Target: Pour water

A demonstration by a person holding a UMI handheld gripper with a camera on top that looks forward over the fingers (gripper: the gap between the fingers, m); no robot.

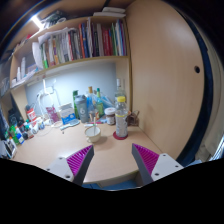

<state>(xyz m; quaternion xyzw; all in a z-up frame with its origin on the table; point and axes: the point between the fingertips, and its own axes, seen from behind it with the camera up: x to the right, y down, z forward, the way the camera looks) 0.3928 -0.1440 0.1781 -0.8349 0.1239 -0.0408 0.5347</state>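
Note:
A clear water bottle (121,117) with a red base stands upright on the light wooden desk (60,150), beyond my fingers and slightly right of the gap. Just left of it sits a small clear glass (93,131). My gripper (113,162) is open, its two fingers with magenta pads (79,161) spread wide over bare desk, and nothing lies between them. Both bottle and glass are well ahead of the fingertips.
Several bottles and small items (80,105) crowd the back of the desk against the wall. A bookshelf (80,45) full of books hangs above. A wooden cabinet side (165,70) rises to the right. More clutter (15,130) lines the left edge.

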